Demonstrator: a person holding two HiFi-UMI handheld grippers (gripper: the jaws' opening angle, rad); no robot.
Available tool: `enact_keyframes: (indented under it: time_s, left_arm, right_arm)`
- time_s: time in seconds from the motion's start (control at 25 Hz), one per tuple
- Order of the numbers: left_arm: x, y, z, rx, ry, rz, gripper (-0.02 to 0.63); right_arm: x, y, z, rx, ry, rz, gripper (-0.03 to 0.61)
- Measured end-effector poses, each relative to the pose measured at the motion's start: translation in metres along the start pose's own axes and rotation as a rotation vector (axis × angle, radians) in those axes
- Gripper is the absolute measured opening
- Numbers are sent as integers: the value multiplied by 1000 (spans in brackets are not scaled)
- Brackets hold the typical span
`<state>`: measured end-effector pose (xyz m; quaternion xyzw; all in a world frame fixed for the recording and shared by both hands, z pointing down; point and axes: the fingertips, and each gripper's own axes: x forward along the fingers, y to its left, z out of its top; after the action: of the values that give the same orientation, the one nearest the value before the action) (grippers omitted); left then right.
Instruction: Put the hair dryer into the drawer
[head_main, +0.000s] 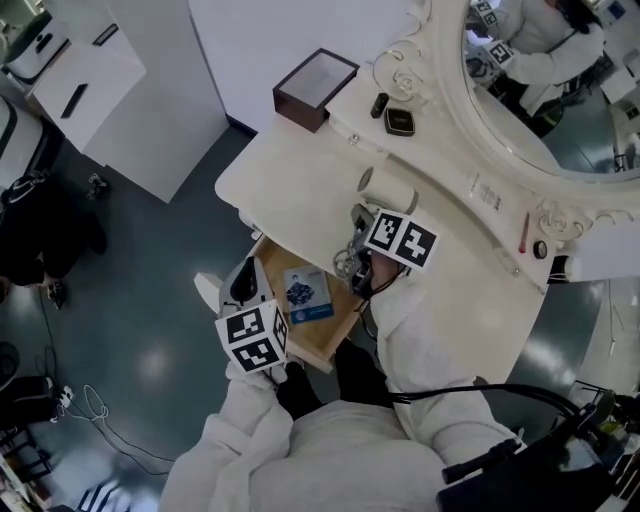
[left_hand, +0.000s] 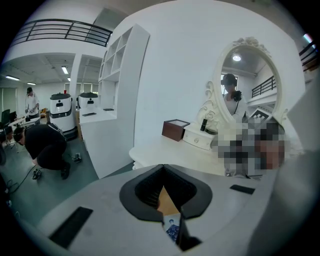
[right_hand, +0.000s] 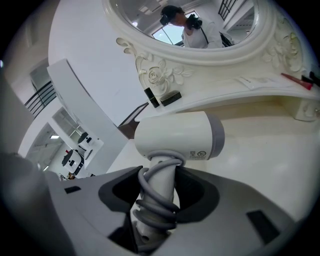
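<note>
No word or number can be read in any view.
The hair dryer (right_hand: 177, 135) carries a small printed label (right_hand: 198, 155) with what may be two round marks and a line of fine print, too small to read. Black-and-white square coded markers cover the cube (head_main: 255, 338) of the left gripper (left_hand: 165, 200) and the cube (head_main: 402, 240) of the right gripper (right_hand: 157, 200). A booklet (head_main: 307, 295) in the drawer (head_main: 318, 350) bears a blue picture and print too tiny to make out.
</note>
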<state>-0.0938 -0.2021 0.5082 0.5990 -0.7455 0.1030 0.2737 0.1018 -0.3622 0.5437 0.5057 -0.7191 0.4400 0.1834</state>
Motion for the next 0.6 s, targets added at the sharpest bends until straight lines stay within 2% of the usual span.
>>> enact_keyframes:
  time_s: [0.6]
  left_arm:
    - [-30,-16,4,14,-46,-63,6]
  right_arm:
    - [-51,-3,-27,15,-26,36,253]
